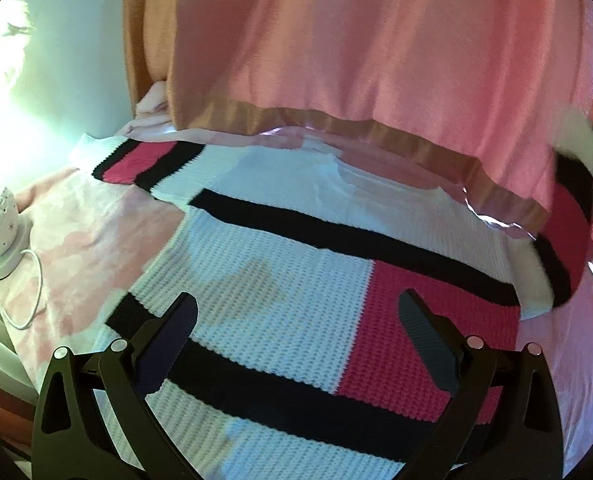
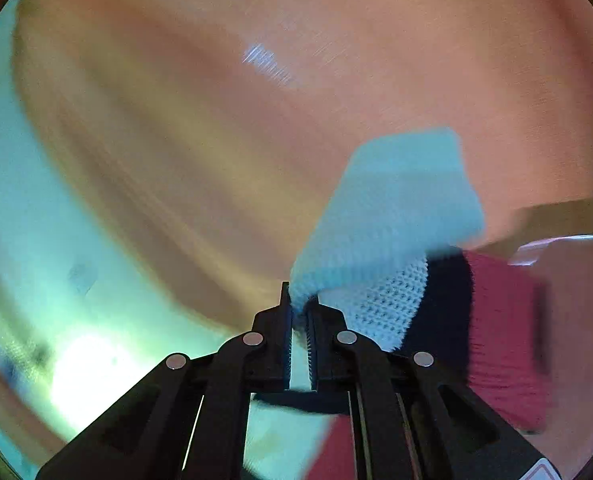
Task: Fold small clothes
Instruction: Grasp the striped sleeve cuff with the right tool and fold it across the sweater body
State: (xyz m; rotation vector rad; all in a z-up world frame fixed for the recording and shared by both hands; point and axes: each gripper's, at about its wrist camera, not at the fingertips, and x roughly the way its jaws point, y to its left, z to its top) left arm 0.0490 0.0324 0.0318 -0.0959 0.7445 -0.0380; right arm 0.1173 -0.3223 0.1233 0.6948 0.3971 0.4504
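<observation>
— Lying flat on the bed (image 1: pixel 108 240), the sweater (image 1: pixel 280 280)?
— Yes, under the left gripper (image 1: pixel 298 312), fingers spread. The right gripper (image 2: pixel 299 304) pinches 1 sleeve (image 2: pixel 392 216), lifted.

Waffle-knit sweater (image 1: pixel 280 280) — satiny pink blanket (image 1: pixel 376 52)

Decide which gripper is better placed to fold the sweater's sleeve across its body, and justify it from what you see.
Right. The right gripper is shut on the white cuff of the knit sweater, already lifted. The left gripper hovers open over the body, holding nothing.
</observation>
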